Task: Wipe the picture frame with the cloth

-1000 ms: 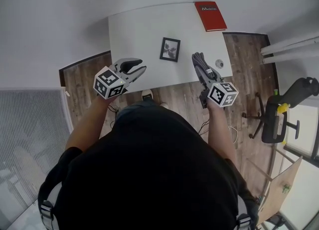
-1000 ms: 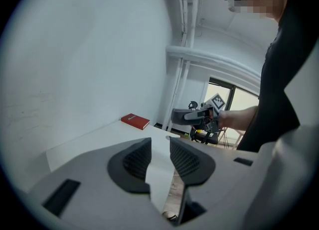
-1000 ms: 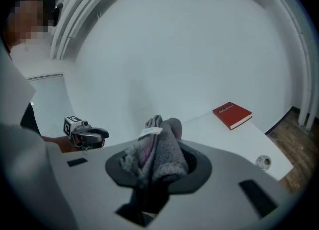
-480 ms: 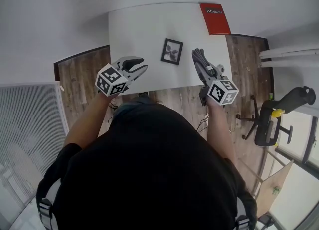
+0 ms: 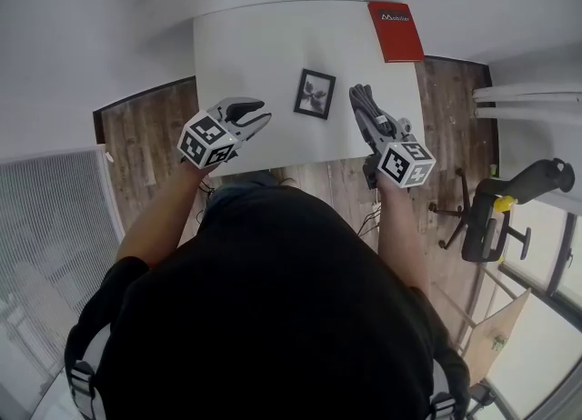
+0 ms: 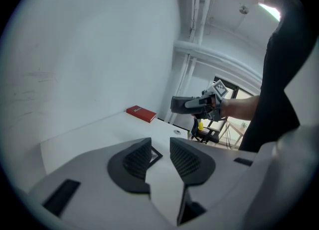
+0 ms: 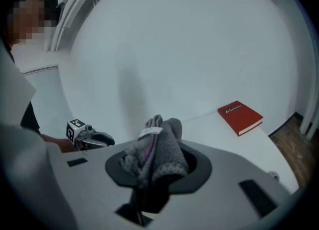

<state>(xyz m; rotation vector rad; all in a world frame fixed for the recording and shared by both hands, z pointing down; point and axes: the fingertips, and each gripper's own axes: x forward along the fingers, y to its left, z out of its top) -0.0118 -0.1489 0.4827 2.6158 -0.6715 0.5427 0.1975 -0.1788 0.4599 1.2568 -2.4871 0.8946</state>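
A small black picture frame [image 5: 315, 94] lies flat in the middle of the white table [image 5: 245, 45]. My left gripper [image 5: 257, 111] hovers over the table's near edge, left of the frame, shut with nothing between its pads. In the left gripper view [image 6: 160, 144] a corner of the frame [image 6: 155, 154] shows just beyond the jaws. My right gripper [image 5: 356, 95] sits right of the frame, shut on a bunched grey cloth [image 5: 364, 109]. In the right gripper view the cloth [image 7: 158, 147] bulges up and hides the fingertips [image 7: 159, 167].
A red book [image 5: 396, 31] lies at the table's far right corner against the white wall. A small round object [image 6: 177, 132] rests near the table's right edge. An office chair [image 5: 509, 205] stands on the wood floor to the right.
Both grippers have edged forward over the table's near edge, a little closer to the frame. The cloth stays in the right gripper and the frame has not moved.
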